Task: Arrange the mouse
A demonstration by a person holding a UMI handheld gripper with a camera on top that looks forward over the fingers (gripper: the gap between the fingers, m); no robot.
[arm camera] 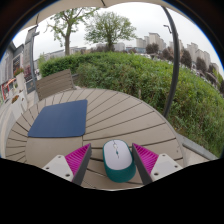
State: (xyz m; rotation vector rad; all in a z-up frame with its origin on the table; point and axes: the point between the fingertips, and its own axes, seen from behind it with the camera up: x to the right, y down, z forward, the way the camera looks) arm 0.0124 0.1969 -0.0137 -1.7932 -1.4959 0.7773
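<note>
Straddling the mouse [118, 157], your gripper [112, 160] sits wide with gaps either side; close on it, then carry it toward the blue mat [58, 118] on the surface [130, 115].

Nothing readable is showing anywhere: no text, label, brand, number or sign is appearing on any visible surface

- The mouse [118, 157] lay on the wooden table [130, 115] near its front edge, between the gripper [113, 158]'s spread fingers.
- A blue mat [59, 118] lay toward the table's left side.
</note>
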